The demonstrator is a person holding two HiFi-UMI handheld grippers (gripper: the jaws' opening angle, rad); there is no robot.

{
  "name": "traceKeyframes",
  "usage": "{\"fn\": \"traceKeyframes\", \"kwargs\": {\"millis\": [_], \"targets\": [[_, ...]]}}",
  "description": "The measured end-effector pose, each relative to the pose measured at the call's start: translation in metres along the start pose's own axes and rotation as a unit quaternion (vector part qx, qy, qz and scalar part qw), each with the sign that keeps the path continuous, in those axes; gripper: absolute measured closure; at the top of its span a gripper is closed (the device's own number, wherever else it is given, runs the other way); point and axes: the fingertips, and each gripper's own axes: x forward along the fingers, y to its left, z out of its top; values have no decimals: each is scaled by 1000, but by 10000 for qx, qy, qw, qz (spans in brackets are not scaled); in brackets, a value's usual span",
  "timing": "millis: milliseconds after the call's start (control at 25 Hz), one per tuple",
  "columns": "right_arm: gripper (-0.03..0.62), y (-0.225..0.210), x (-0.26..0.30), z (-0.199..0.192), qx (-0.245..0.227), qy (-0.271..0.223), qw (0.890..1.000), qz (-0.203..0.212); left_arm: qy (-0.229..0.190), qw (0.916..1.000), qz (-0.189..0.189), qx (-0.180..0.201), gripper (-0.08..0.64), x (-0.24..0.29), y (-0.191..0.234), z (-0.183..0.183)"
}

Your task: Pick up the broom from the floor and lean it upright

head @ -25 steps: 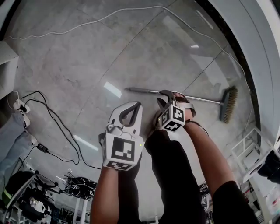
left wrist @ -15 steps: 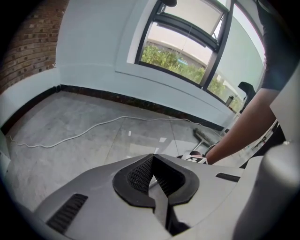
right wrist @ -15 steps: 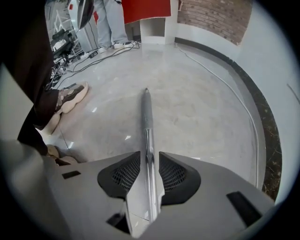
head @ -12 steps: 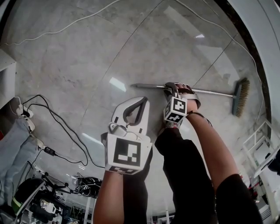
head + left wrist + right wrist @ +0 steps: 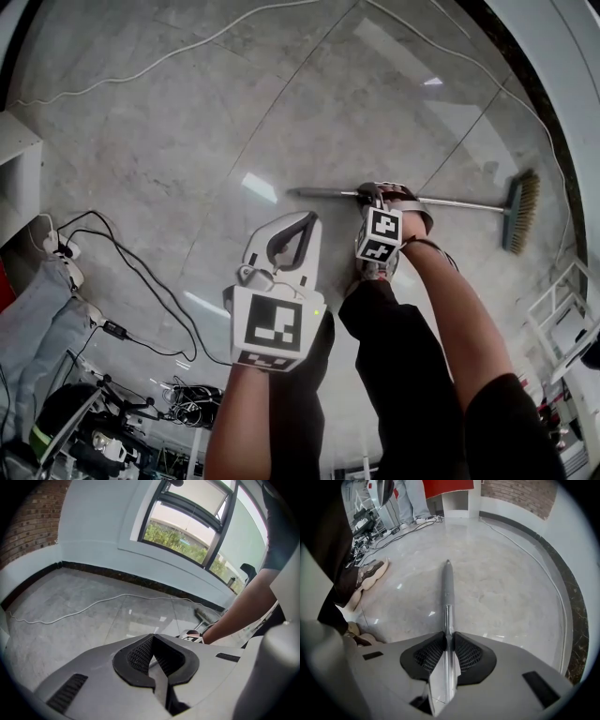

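Observation:
The broom lies flat on the grey stone floor, its metal handle running left to right and its bristle head at the right by the curved wall. My right gripper points steeply down over the handle's left part. Its jaws are closing with the handle between the pads, which touch the tube on both sides. My left gripper hovers to the left, nearer me, shut and empty. From the left gripper view the broom head shows beyond the right arm.
A white cable crosses the far floor. Black cables and a power strip lie at the left beside a white shelf. A white rack stands at the right. A pair of shoes lies near the handle's end.
My right gripper has come down onto the broom handle and narrowed its jaws around it. The left gripper has stayed where it was.

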Motion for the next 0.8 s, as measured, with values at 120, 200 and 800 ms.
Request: {"fn": "traceKeyframes", "kwargs": {"millis": [120,200,800], "targets": [[522,-10,-13,6,65,-100,9999,-81,-38,9999,123,21,557,-1,3,-1],[523,-15,-27,10,112,-205,9996,-157,-113,9996,267,-44,557,-5,7,0],[525,-115,-221,42,901,-1203,9810,-1224,-397,9969,455,500,557,-58,-4,108]]}}
